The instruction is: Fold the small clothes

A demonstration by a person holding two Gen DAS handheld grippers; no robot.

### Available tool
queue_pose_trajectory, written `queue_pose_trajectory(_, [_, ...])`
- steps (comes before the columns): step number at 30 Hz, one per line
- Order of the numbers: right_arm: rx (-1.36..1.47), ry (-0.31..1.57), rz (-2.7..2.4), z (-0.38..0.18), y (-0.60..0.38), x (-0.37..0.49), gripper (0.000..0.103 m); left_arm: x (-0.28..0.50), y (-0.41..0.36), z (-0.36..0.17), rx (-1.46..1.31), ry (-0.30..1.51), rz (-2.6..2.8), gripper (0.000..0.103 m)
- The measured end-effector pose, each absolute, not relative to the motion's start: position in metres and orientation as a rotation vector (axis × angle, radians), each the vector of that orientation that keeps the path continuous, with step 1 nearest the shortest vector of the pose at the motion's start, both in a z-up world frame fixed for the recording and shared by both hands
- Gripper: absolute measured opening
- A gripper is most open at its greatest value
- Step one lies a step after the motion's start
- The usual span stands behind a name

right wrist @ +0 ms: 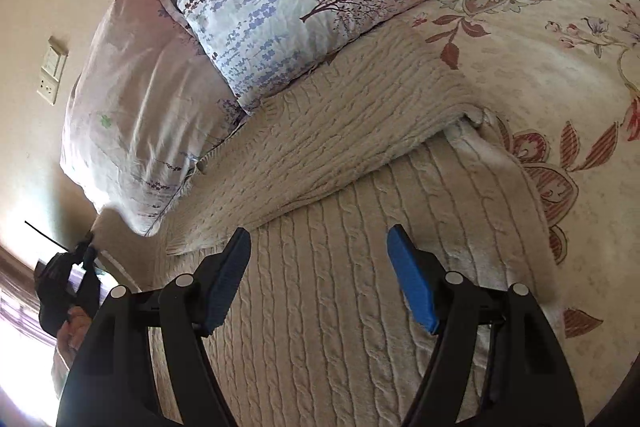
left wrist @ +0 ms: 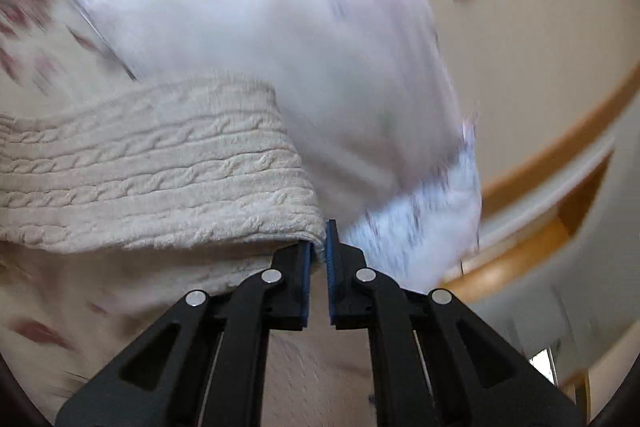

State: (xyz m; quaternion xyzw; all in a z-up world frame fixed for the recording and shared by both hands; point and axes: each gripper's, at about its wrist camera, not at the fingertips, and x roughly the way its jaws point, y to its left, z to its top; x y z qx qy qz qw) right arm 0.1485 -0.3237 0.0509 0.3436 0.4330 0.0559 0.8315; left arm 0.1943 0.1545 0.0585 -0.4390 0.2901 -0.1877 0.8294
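Note:
A cream cable-knit sweater [right wrist: 340,307] lies on the bed, with one part folded over in a slanted band [right wrist: 344,131]. In the left wrist view, my left gripper [left wrist: 318,247] is shut on the edge of the sweater [left wrist: 160,163] and holds that fold lifted; the background is blurred. My right gripper [right wrist: 317,233] hovers open just above the sweater's body, and nothing sits between its blue pads [right wrist: 412,279]. At the left edge of the right wrist view, a hand [right wrist: 74,323] holds the left gripper [right wrist: 86,255] by the sweater's far side.
Two lilac printed pillows [right wrist: 280,7] [right wrist: 132,107] lie at the head of the bed, touching the sweater. A floral bedspread [right wrist: 540,47] covers the bed on the right. A wall switch plate [right wrist: 52,67] and a wooden bed frame [left wrist: 560,147] lie beyond.

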Motion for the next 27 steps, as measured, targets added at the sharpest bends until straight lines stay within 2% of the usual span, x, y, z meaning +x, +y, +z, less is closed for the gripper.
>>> queue_pose_trajectory(3, [0.732, 0.925, 0.114, 0.05, -0.325, 0.147, 0.072, 0.213, 0.106, 0.013, -0.937, 0.818, -0.437, 0.008])
queue_pose_trajectory(5, [0.73, 0.926, 0.113, 0.05, -0.325, 0.145, 0.072, 0.219, 0.098, -0.012, -0.98, 0.902, -0.426, 0.009])
queue_pose_trajectory(7, [0.721, 0.922, 0.11, 0.052, -0.326, 0.144, 0.072, 0.218, 0.101, -0.019, -1.02, 0.911, -0.429, 0.012])
queue_pose_trajectory(8, [0.719, 0.92, 0.108, 0.052, -0.326, 0.144, 0.072, 0.215, 0.108, -0.019, -1.05, 0.903, -0.426, 0.016])
queue_pose_trajectory(10, [0.72, 0.92, 0.108, 0.051, -0.327, 0.145, 0.072, 0.209, 0.123, -0.016, -1.077, 0.883, -0.392, 0.043])
queue_pose_trajectory(11, [0.725, 0.921, 0.109, 0.05, -0.326, 0.146, 0.072, 0.205, 0.135, -0.014, -1.093, 0.863, -0.354, 0.045])
queue_pose_trajectory(13, [0.725, 0.925, 0.115, 0.048, -0.325, 0.147, 0.072, 0.203, 0.158, -0.009, -1.129, 0.826, -0.3, 0.045])
queue_pose_trajectory(16, [0.713, 0.925, 0.128, 0.048, -0.321, 0.147, 0.072, 0.197, 0.191, -0.012, -1.217, 0.776, -0.216, 0.035])
queue_pose_trajectory(17, [0.713, 0.925, 0.134, 0.048, -0.32, 0.147, 0.072, 0.195, 0.199, -0.012, -1.228, 0.765, -0.195, 0.034])
queue_pose_trajectory(19, [0.713, 0.924, 0.14, 0.048, -0.32, 0.147, 0.072, 0.195, 0.21, -0.01, -1.257, 0.737, -0.159, 0.018])
queue_pose_trajectory(21, [0.716, 0.922, 0.145, 0.048, -0.322, 0.147, 0.072, 0.198, 0.211, -0.005, -1.263, 0.721, -0.149, 0.01])
queue_pose_trajectory(24, [0.717, 0.917, 0.143, 0.048, -0.326, 0.146, 0.072, 0.204, 0.2, 0.02, -1.147, 0.687, -0.17, 0.008])
queue_pose_trajectory(27, [0.716, 0.907, 0.138, 0.049, -0.331, 0.145, 0.072, 0.218, 0.157, 0.064, -0.914, 0.641, -0.235, 0.008])
